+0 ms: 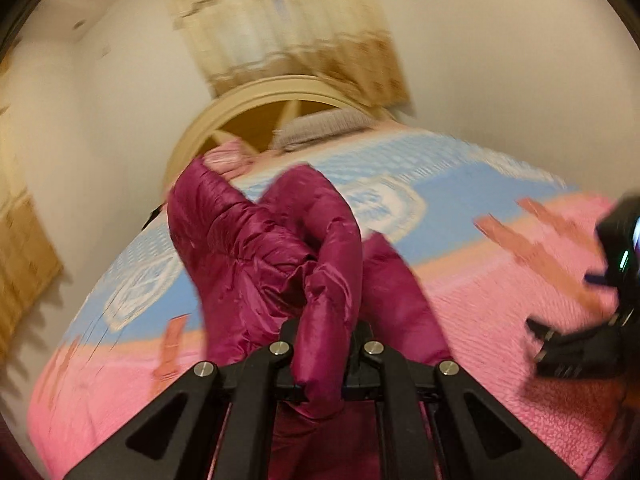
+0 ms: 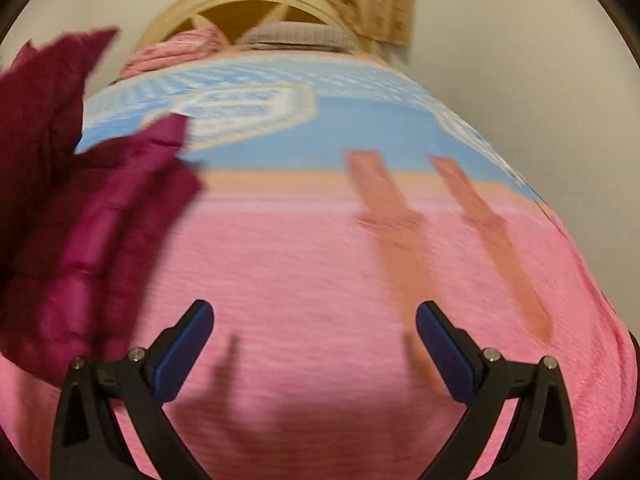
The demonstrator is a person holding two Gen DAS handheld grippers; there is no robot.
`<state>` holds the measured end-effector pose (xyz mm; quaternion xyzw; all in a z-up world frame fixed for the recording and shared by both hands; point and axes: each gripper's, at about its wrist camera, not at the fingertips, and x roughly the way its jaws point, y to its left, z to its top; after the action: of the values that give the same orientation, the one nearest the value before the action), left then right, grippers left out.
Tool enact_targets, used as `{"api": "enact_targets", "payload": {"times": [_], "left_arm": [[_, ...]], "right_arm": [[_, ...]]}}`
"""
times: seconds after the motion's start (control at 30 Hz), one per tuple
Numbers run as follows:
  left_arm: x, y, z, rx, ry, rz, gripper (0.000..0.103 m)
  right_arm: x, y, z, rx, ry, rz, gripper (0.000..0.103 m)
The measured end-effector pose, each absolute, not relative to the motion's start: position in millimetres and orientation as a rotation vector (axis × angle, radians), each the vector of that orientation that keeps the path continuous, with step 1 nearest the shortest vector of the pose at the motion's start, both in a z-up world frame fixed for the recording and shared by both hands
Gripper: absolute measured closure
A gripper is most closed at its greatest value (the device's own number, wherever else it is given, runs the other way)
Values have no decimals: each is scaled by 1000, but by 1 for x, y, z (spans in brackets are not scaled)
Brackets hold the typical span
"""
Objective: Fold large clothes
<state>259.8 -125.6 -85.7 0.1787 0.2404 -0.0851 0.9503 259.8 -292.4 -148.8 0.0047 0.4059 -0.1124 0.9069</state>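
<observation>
A shiny magenta puffer jacket (image 1: 260,248) hangs bunched in front of the left wrist camera, lifted above the bed. My left gripper (image 1: 324,344) is shut on a padded fold of it, the cloth pinched between the black fingers. In the right wrist view the same jacket (image 2: 92,216) fills the left edge, blurred by motion. My right gripper (image 2: 316,320) stands wide open over the pink bedspread with nothing between its blue pads (image 2: 188,344). The right gripper (image 1: 576,344) also shows as a dark blurred shape at the right of the left wrist view.
The bed (image 2: 320,264) carries a pink and light-blue quilted spread with white medallions. A cream arched headboard (image 2: 248,0), a grey pillow (image 2: 296,38) and a pink pillow (image 2: 176,52) lie at the far end. Beige patterned curtains (image 1: 280,28) hang behind; pale walls flank the bed.
</observation>
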Motion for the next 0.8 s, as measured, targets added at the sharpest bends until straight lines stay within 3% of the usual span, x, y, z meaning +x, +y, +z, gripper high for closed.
{"api": "enact_targets", "payload": {"times": [0.23,0.47,0.5,0.53,0.57,0.6,0.63,0.7,0.8], "left_arm": [[270,-186,-152,508,552,-209,96],[249,-188,-132,544,511,-178,85],[241,-186,-121,530,498,-194,73],[232,-182,-109,511,469,-215,51],[226,-179,-101,496,443,-216,37],[218,-171,-88,467,406,-207,10],[213,-163,-77,435,375,-206,4],[212,-144,-61,384,357,-195,4],[229,-103,-48,304,377,-114,4]], "right_arm": [[237,-340,-163,81,860,-307,0],[237,-342,-170,83,873,-292,0],[237,-342,-170,86,875,-289,0],[240,-345,-171,92,875,-288,0],[239,-346,-170,99,873,-289,0],[239,-348,-170,104,872,-292,0],[239,-349,-169,107,874,-294,0],[239,-350,-168,119,867,-298,5],[243,-354,-153,177,843,-290,20]]}}
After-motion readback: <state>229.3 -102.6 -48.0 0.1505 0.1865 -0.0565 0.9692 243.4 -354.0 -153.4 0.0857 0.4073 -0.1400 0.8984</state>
